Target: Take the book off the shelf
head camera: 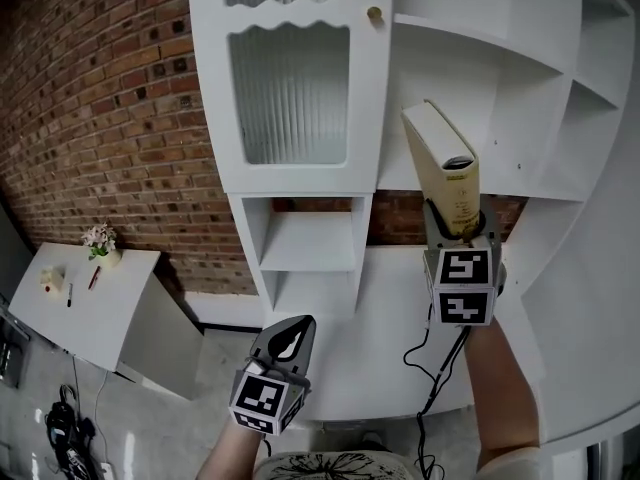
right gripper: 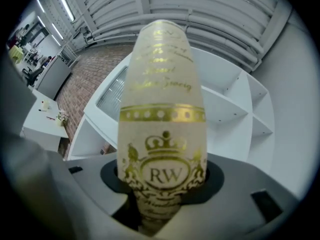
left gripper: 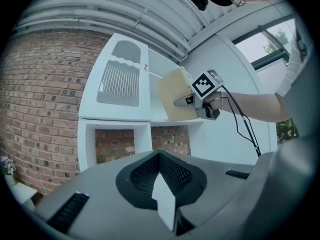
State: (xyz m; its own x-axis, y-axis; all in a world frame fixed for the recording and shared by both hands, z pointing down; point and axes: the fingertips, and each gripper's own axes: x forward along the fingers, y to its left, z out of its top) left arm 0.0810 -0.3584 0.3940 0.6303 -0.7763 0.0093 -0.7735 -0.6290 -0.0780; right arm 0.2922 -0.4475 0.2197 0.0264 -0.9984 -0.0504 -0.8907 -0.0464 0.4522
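White shelving (head camera: pixel 310 238) on brick (head camera: pixel 100 118); right tongs (head camera: pixel 460 234) clamp the book (head camera: pixel 440 158) by its base, holding it free; left tongs (head camera: pixel 285 340) closed, spare

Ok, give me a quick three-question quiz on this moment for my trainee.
1. What does the right tool grip? A) the book B) a mug C) nothing
2. True or false: the left tool touches the book too.
3. Fill in: the gold crest on the book's spine bears the letters ___.
Key: 1 A. 2 False: it hangs low, shut and empty, well apart from the book. 3 RW.
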